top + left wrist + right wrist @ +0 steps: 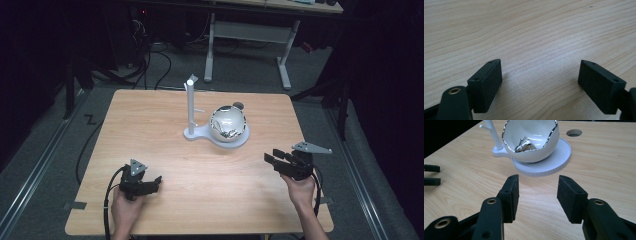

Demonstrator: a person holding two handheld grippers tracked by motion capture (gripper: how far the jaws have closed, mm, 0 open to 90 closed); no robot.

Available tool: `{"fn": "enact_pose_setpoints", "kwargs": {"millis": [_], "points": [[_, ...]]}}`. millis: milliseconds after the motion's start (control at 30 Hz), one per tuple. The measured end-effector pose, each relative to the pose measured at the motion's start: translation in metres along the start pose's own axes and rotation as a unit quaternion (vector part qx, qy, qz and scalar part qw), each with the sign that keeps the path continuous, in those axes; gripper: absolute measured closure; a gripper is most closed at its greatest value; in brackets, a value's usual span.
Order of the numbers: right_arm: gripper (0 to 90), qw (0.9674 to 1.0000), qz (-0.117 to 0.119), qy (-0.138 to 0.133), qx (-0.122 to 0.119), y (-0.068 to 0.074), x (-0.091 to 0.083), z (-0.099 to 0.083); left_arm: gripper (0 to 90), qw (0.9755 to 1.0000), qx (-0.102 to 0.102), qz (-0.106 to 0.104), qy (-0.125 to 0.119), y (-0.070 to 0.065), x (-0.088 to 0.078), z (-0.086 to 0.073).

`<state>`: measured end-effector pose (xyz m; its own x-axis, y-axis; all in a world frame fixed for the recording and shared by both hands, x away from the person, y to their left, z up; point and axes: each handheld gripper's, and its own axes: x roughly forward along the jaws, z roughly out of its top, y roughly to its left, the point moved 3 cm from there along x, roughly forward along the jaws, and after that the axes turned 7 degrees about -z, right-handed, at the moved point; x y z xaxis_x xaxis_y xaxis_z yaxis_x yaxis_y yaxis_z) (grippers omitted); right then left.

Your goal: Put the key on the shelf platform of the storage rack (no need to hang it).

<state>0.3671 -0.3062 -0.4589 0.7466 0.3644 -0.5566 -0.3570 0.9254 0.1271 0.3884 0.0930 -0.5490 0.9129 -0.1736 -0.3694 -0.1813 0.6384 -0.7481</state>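
Lining up my right gripper [537, 195], jaws apart and empty, on the bowl [531, 141]; next I reach in for the metal bit [524, 145].

White bowl [534, 142] upright on stand [556, 161]

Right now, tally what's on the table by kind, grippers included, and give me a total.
Grippers: 2, the left gripper and the right gripper, both with jaws apart and nothing between them.
White stand with post: 1
White bowl with silver rim: 1, on the stand's round base.
Shiny metal items in the bowl: too jumbled to count.
Total: 4, not counting the bowl's contents.
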Motion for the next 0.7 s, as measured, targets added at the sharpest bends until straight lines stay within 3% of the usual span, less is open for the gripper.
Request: {"fn": "enact_pose_setpoints", "kwargs": {"millis": [700], "points": [[52.1,0.9995,0.007,0.026,-0.019,0.017,0.029,-0.017,19.7,1.0000,0.001,0.000,0.000,0.000,0.000,0.000]]}}
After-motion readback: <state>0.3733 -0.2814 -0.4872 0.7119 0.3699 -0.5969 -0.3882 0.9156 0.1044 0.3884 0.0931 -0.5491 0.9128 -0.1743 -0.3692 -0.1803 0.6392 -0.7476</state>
